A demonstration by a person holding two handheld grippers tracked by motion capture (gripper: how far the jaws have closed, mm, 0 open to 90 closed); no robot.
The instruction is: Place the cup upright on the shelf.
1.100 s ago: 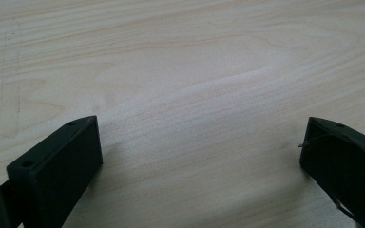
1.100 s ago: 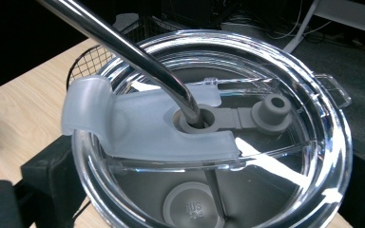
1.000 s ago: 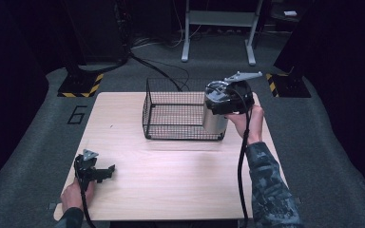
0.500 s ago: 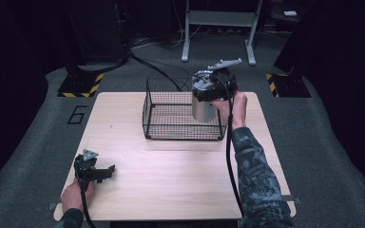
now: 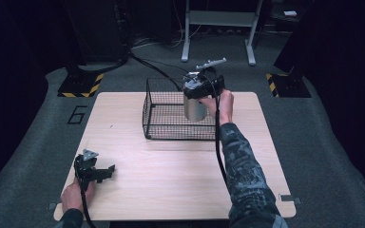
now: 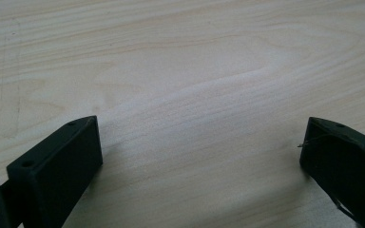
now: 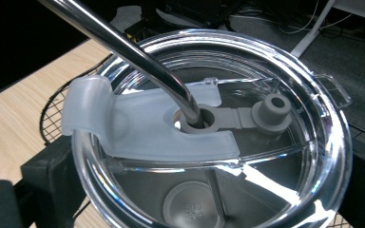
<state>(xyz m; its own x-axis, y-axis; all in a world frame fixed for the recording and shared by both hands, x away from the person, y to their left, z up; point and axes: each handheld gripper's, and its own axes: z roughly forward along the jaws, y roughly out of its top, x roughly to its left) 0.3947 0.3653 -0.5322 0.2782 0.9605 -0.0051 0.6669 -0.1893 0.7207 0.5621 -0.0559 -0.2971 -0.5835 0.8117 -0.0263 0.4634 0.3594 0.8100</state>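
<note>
1. Two tongs in play, and the right tongs (image 5: pixel 197 95) are the busy pair: clamped on the top of a steel tumbler (image 5: pixel 194 108), jaws on either side of its clear lid (image 7: pixel 209 137), a metal straw (image 7: pixel 123 45) poking up through the lid's centre hole.
2. The tumbler hangs upright inside the far right part of the black wire basket (image 5: pixel 178 114); whether its base touches the basket floor, I cannot tell from the high view.
3. The left tongs (image 5: pixel 95 171) sit idle at the near left corner of the desk (image 5: pixel 171 161), jaws spread wide over bare wood, nothing between them.
4. The step looks like setting the tumbler down in the basket. To do it well: keep it plumb, lower straight, and keep the jaws clear of the right wall wire.
5. Release only once the base sits flat on the mesh; the grip is high on the lid rim, so a tilt on letting go could tip it.
6. Mind the straw when lifting away, since it sticks up beside the tongs.
7. Basket contents: just the tumbler, as far as the mesh lets me see. What is inside the tumbler is not visible.
</note>
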